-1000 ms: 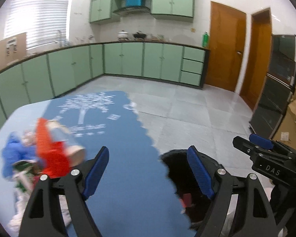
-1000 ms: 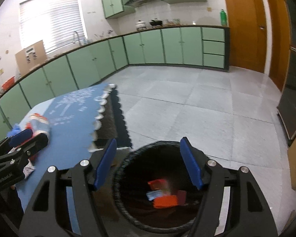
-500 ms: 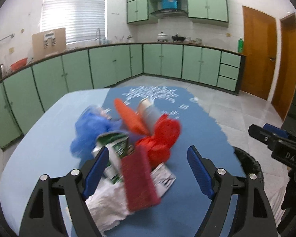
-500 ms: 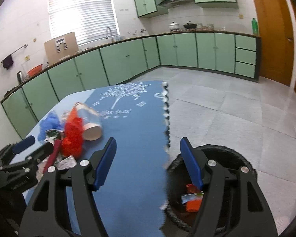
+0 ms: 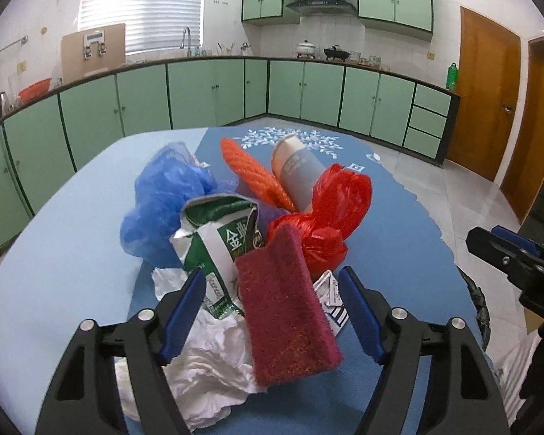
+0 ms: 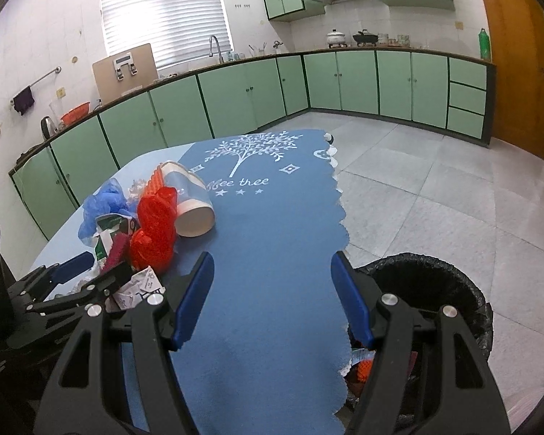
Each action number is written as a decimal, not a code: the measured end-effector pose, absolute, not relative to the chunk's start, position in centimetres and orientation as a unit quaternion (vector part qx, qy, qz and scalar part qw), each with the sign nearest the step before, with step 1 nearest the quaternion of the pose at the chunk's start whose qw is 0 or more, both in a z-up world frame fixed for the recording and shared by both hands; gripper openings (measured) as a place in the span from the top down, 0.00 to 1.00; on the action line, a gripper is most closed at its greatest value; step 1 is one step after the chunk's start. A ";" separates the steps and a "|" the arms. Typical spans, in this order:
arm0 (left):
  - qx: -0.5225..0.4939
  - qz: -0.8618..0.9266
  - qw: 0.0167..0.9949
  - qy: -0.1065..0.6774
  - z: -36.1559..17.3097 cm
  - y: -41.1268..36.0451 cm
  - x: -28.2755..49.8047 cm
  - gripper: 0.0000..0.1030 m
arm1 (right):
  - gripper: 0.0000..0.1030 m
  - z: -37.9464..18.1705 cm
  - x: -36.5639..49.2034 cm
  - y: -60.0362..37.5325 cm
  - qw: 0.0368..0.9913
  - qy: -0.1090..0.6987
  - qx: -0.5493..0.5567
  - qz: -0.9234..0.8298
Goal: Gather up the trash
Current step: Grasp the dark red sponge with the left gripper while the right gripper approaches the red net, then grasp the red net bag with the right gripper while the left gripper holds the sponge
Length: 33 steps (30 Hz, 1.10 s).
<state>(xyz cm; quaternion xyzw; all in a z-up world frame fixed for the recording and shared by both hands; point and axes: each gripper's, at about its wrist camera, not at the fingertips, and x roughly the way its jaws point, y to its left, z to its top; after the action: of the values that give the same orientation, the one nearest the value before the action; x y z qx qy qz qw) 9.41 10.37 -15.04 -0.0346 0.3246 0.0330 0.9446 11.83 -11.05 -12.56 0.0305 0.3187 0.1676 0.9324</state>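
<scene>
**Most of the trash is on the table, not yet binned**

The trash pile sits mid-table, its dark red scouring pad leaning between the spread, empty fingers of the left gripper. At 4 o'clock from the pile, the black bin already holds a few scraps. The right gripper, open and empty, hovers over the blue cloth. I judge most of the collecting remains.

The blue cloth carries a white tree print with "ffee tree" under it, the first letters hidden behind the cup. The green and white carton shows the white characters "金典". The right gripper's black body reads "DA" at the frame's edge.
</scene>
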 end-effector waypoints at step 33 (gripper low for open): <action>-0.045 0.084 0.957 0.274 -12.1 14.6 7.8 0.65 | 0.36 -11.5 13.6 -2.7 0.924 0.300 0.005 0.235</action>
<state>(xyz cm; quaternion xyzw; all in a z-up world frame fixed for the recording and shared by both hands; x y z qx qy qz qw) 7.84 14.65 -12.12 -0.0450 0.2737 0.0841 0.9571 13.63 -2.74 -11.52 0.0051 0.3000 0.2353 0.9245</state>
